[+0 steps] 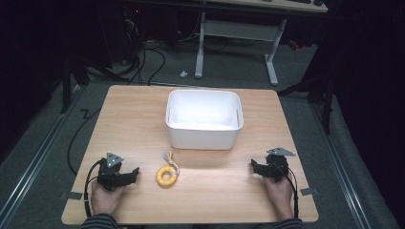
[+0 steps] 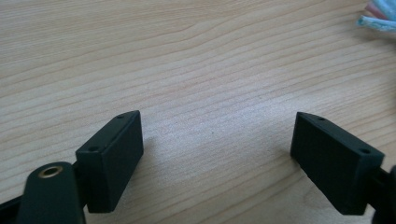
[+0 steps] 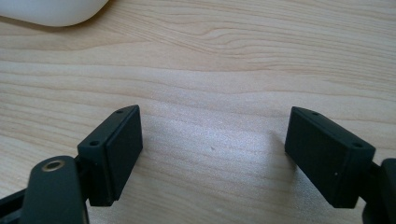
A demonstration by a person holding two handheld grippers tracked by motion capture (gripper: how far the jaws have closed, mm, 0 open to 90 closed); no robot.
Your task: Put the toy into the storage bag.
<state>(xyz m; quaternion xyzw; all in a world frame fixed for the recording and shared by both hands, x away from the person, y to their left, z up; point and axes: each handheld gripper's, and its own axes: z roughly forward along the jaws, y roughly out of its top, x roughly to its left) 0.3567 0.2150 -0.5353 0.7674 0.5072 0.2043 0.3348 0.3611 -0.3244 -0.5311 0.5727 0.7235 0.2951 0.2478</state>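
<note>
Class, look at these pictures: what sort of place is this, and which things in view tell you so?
Probably a lab or workshop set up for recording. A small wooden table stands on grey carpet, cables trail across the floor, and a desk frame stands behind in a dark room.

One light wooden table [image 1: 143, 119] carries one white rectangular plastic bin [image 1: 204, 125] and one yellow ring-shaped toy with a tuft of coloured cords [image 1: 167, 175]. Two black two-jaw grippers rest on it, the left gripper [image 1: 134, 173] and the right gripper [image 1: 254, 167], each held by one hand, two hands in all
</note>
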